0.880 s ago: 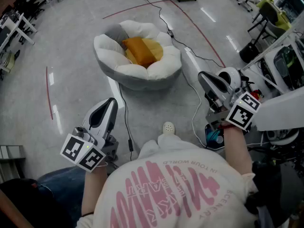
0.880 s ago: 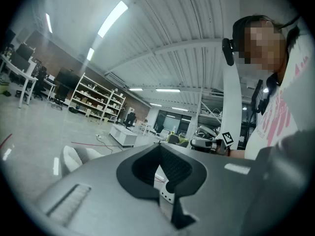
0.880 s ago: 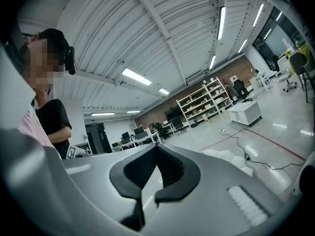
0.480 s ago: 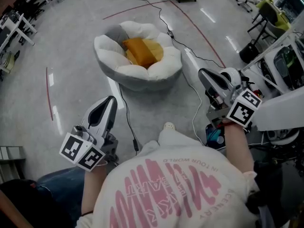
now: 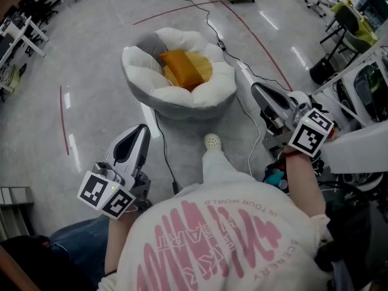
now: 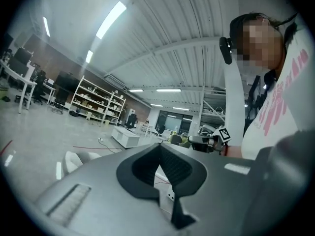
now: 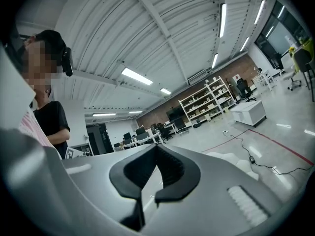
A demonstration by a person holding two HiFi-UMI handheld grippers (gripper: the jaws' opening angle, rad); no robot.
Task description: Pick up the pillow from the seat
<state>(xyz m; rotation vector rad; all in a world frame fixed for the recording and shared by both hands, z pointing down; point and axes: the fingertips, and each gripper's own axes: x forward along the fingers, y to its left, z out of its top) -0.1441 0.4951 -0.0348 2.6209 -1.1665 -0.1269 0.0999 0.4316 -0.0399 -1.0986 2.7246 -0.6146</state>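
Resting in seat (image 5: 206, 93), pillow (image 5: 182, 66) well beyond left gripper (image 5: 142, 130), right gripper (image 5: 257, 90), jaws closed, apparently empty

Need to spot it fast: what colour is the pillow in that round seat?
The pillow is orange-yellow, best seen in the head view.

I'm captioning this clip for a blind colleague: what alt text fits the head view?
Looking down, a person holds the left gripper and right gripper, both shut and empty, well short of a round white seat on the floor with an orange pillow lying in it. A dark cable crosses the floor.
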